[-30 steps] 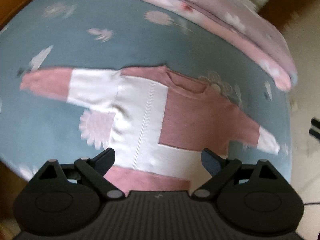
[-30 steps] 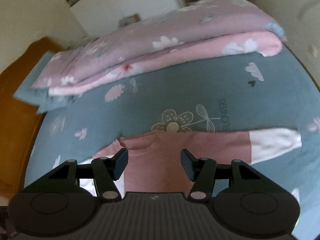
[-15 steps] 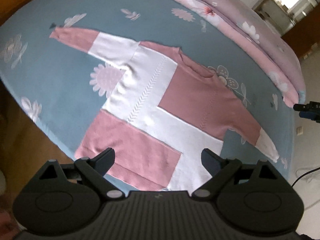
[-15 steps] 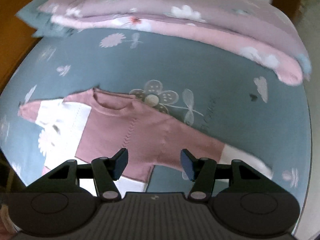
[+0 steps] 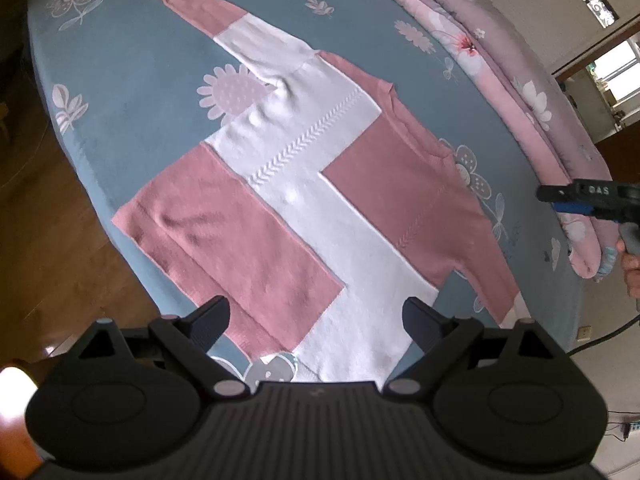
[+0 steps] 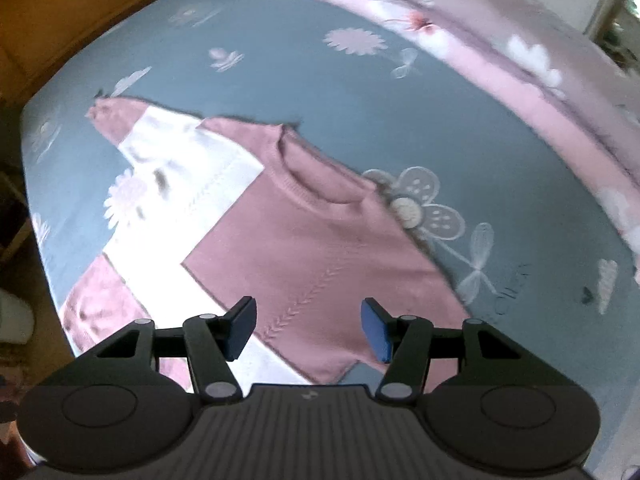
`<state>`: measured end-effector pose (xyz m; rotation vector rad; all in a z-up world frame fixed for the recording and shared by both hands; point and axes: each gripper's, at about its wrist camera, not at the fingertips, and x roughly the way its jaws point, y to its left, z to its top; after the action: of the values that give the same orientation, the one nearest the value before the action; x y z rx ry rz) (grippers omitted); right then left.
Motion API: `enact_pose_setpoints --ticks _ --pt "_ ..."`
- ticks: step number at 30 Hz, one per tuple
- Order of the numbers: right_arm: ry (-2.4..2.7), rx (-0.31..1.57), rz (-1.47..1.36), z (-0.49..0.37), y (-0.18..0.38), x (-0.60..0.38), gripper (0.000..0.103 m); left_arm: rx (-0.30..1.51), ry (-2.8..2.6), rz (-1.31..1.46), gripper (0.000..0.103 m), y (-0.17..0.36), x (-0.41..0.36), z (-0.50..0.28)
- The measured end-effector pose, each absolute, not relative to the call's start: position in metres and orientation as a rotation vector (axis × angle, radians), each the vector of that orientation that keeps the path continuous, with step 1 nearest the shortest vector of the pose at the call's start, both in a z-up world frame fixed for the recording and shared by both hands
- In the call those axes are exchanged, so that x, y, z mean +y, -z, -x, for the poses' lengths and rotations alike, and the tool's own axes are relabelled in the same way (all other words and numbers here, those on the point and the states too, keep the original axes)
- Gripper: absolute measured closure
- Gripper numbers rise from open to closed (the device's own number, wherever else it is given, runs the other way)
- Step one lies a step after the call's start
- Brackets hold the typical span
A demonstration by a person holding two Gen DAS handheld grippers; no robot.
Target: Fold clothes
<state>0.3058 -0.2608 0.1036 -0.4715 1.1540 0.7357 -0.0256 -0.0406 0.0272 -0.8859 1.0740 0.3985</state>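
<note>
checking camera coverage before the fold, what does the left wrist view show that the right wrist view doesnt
Only the left wrist view shows the sweater's bottom hem, the wooden floor, a window, and the right tongs themselves at its right edge, held in a hand.

Only the right wrist view shows the wooden headboard and the right tongs from behind, open over the pink chest panel.

Both show the pink and white sweater lying flat and unfolded on the blue flowered sheet, with the folded pink quilt beyond it. The left tongs are open too, empty.
</note>
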Motion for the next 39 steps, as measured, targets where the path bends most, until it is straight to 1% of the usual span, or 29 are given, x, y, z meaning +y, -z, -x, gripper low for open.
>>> enact_pose_setpoints --ticks 1,3,5,7,8,10,15,21,28,37,39 --pt "-0.749 1.153 0.487 -0.305 -0.098 -0.260 0.052 1.071 -0.404 0.883 0.010 -0.024 -0.044 0.025" --pt "-0.753 1.168 0.500 -0.306 -0.085 -0.262 0.066 1.066 -0.416 0.880 0.010 -0.015 -0.052 0.023" --pt "-0.757 1.174 0.508 -0.308 -0.070 -0.269 0.067 1.057 -0.427 0.874 0.010 -0.005 -0.060 0.020" --pt "-0.765 1.170 0.523 -0.306 -0.053 -0.279 0.078 1.043 -0.432 0.863 0.010 0.008 -0.070 0.013" --pt "-0.769 1.168 0.531 -0.306 -0.045 -0.285 0.079 1.035 -0.432 0.862 0.010 0.017 -0.075 0.008" --pt "-0.774 1.166 0.527 -0.310 -0.027 -0.301 0.086 1.027 -0.425 0.861 0.010 0.033 -0.088 -0.006" --pt "-0.759 1.145 0.528 -0.333 0.015 -0.341 0.086 1.009 -0.363 0.846 0.010 0.069 -0.130 -0.063" --pt "-0.813 1.164 0.464 -0.369 0.063 -0.362 0.085 1.055 -0.313 0.807 0.010 0.097 -0.180 -0.130" --pt "-0.896 1.229 0.405 -0.383 0.109 -0.382 0.085 1.113 -0.367 0.804 0.010 0.111 -0.214 -0.164" --pt "-0.999 1.268 0.324 -0.396 0.116 -0.440 0.085 1.167 -0.420 0.759 0.010 0.122 -0.242 -0.192" --pt "-1.015 1.236 0.298 -0.403 0.107 -0.446 0.084 1.172 -0.438 0.762 0.010 0.126 -0.247 -0.197"
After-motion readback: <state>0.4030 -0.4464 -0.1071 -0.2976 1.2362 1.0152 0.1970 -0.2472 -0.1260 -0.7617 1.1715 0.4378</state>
